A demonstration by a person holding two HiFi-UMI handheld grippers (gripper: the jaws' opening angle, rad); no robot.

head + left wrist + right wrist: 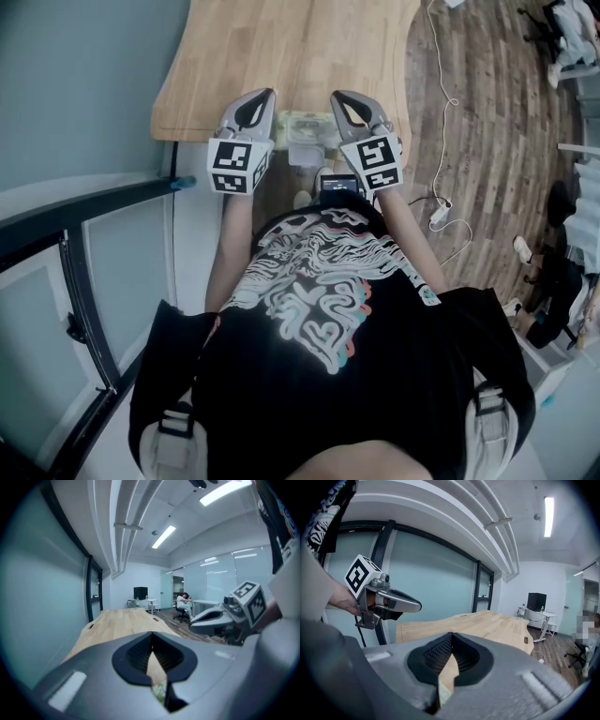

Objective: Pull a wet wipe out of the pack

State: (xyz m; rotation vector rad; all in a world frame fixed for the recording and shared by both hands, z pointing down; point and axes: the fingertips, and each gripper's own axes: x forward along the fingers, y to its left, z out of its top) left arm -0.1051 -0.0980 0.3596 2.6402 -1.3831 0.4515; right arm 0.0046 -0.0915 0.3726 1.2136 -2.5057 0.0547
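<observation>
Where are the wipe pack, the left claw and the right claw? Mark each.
wipe pack [305, 125], head view, on its pale top face.
left claw [269, 95], head view, at the tip of its closed jaws.
right claw [336, 96], head view, at the tip of its closed jaws.

The head view looks steeply down from above the person's black printed shirt. The light wooden desk lies at the top of its frame. The left gripper view sits close behind the grey left gripper and faces almost level along the desk toward the far end of the room, with the grey right gripper at its right. The right gripper view faces likewise, catching the left gripper at its left against a pale glass wall. All three views share the desk.
</observation>
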